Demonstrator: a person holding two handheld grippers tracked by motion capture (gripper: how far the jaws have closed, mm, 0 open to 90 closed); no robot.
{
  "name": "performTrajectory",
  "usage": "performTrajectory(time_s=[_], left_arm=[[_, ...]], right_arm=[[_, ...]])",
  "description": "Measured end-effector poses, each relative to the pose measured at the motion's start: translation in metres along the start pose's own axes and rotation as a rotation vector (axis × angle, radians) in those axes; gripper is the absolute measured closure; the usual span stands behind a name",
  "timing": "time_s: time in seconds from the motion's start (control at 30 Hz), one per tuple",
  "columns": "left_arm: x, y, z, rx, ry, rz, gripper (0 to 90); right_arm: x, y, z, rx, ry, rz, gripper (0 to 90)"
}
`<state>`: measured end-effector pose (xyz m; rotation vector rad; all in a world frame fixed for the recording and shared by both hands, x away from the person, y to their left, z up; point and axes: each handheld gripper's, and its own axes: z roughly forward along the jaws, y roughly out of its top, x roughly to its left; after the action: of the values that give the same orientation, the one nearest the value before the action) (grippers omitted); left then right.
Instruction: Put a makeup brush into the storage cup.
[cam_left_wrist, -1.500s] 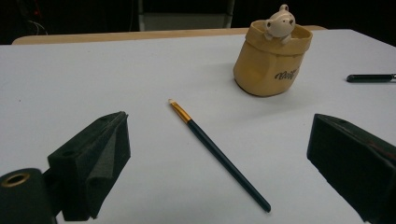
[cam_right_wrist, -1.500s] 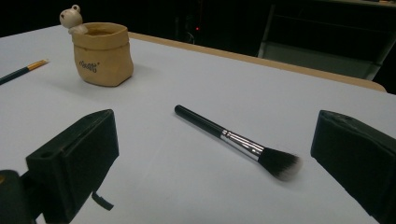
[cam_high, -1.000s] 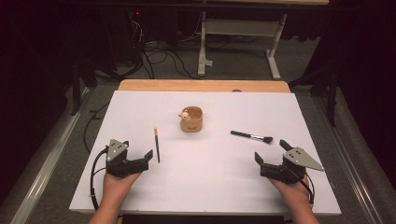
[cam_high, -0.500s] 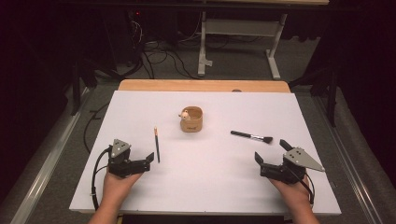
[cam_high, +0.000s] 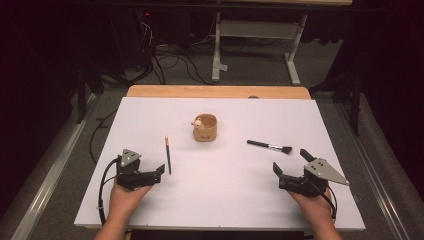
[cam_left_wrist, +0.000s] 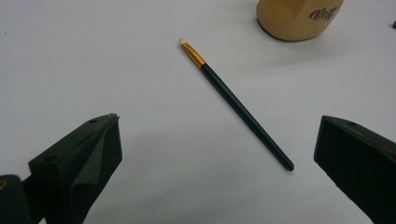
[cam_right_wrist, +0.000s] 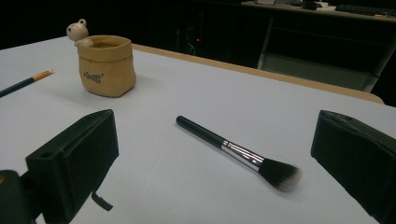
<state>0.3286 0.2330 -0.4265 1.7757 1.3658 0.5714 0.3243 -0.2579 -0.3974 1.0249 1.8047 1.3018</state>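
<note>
White tabletop holds a tan cup at centre. Since a second ago the left gripper has edged toward the thin brush, likely lining up a grasp. Its jaws are spread wide, empty, brush lying between them. The right gripper waits, gaping, near the makeup brush.

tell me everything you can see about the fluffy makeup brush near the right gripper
The makeup brush has a slim dark glossy handle, a shiny silver metal-looking ferrule and a dark fluffy bristle head with paler tips. It lies flat on the white table, untouched. In the high view its bristle end points toward the table's right edge, its handle toward the tan cup. It sits just ahead of the right gripper, whose jaws stand open and apart from it.
</note>
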Motion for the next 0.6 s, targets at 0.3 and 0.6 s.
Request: performTrajectory(time_s=[0.3,0.6], left_arm=[[0.0004,0.0009,0.0014,0.030,-0.011,-0.010,3.7],[0.0001,0.0017,0.0068,0.075,0.009,-0.025,3.0]], right_arm=[[0.0014,0.0002,0.0013,-0.006,0.011,0.002,2.2],[0.0051,0.0001,0.0024,0.005,0.025,-0.006,2.2]])
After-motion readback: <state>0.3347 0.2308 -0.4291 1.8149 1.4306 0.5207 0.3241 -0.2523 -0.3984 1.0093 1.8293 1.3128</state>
